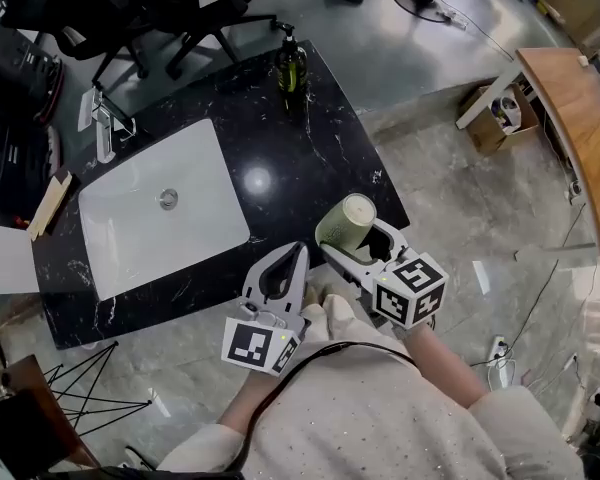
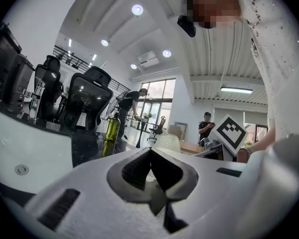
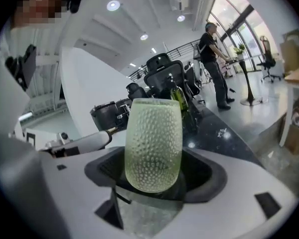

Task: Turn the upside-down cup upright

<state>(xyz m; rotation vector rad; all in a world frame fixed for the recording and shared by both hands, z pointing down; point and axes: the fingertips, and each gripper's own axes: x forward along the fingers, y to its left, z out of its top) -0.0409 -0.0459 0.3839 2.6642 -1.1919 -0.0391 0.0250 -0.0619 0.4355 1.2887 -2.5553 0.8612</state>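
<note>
Right gripper (image 1: 352, 236) is clasping the dimpled green cup (image 3: 153, 143) around its belly over the counter (image 1: 320, 118) corner, a sound hold for something likely light, stiff and breakable, while left gripper (image 1: 298, 253) is resting closed, empty.

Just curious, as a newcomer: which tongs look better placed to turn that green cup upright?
Right. The right tongs clasp the dimpled green cup; the left tongs are shut and empty.
</note>
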